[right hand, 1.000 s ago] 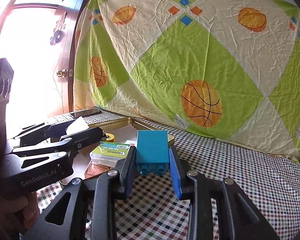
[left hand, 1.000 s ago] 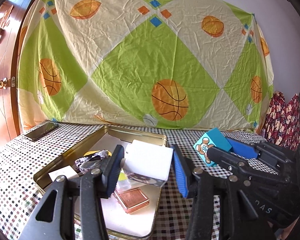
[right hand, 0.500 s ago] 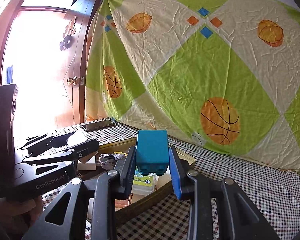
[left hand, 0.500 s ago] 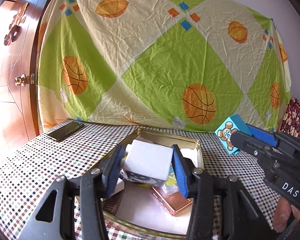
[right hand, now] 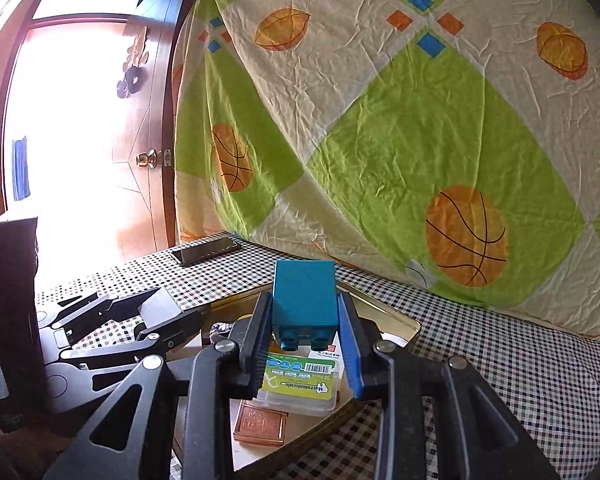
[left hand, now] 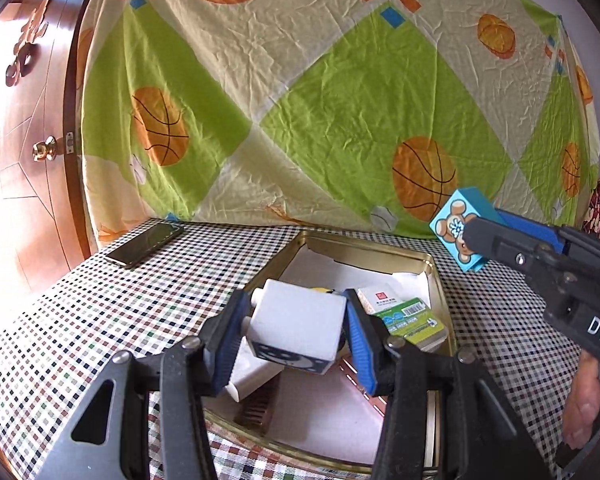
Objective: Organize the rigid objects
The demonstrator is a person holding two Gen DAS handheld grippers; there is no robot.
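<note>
While both blocks hang above the tin [left hand: 436,280], lower each one separately. The left gripper [left hand: 294,338] pinches the white block [left hand: 296,324] over the tin's near half, above a white box [left hand: 252,376] and a copper case [right hand: 260,420]. The right gripper [right hand: 306,340] pinches the blue block [right hand: 304,296] over the green-labelled box [right hand: 300,380]. Choose a bare patch of tin floor, keep each block level, descend until it rests, then spread the jaws. Avoid stacking on the boxes; a tilted block would probably topple.
</note>
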